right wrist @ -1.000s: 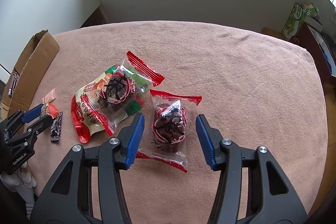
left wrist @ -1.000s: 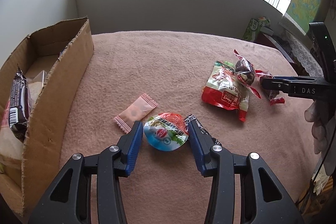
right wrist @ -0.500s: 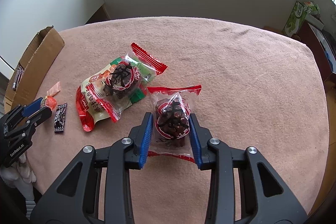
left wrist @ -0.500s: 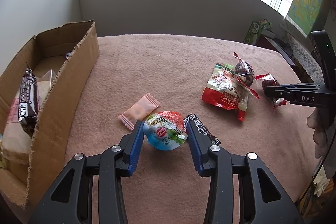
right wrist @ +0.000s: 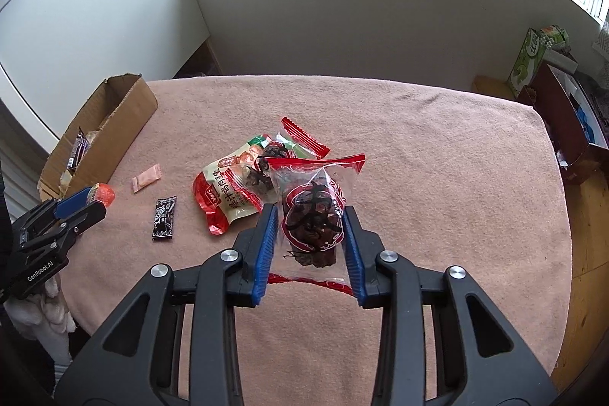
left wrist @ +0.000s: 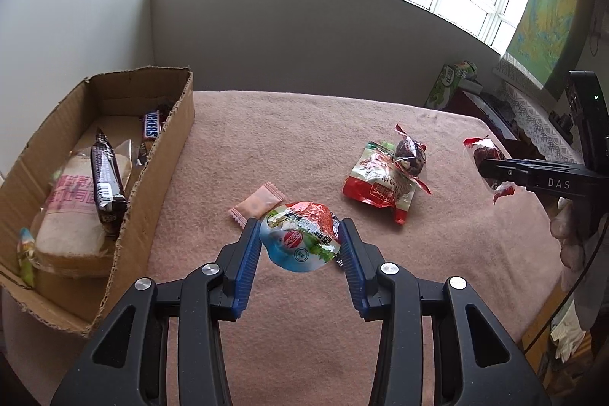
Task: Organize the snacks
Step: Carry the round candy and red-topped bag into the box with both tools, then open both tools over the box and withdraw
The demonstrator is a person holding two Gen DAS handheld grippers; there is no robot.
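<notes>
While the left claw (left wrist: 300,246) squeezes a round jelly cup (left wrist: 298,240) between its blue pads, the right claw (right wrist: 309,229) is clamped on a clear date candy pack (right wrist: 313,212) with red ends. The right claw's jaws have just been closing, and that pack sits between them. Both snacks hang above the pink surface (left wrist: 304,132) and do not touch it.

Just past the left claw's left pad lies a small pink sachet (left wrist: 258,204). A dark little wrapper (left wrist: 337,234) peeks out behind the cup, by the right pad. To the left of this claw stands an open cardboard box (left wrist: 152,185). Inside it are a Snickers bar (left wrist: 151,130), a dark chocolate bar (left wrist: 104,177) and a soft bread pack (left wrist: 72,215).

Just beyond the right claw, a bit to its left, lies a red pouch (right wrist: 224,195). A second date candy pack (right wrist: 293,143) rests on top of it. Further to the left of the right claw lies the dark wrapper (right wrist: 164,217), flat on the surface, and the pink sachet (right wrist: 146,177) is past that. The box (right wrist: 102,136) is far off to the left, near the surface's edge.

A hand (left wrist: 571,238) holds the right claw's handle.
</notes>
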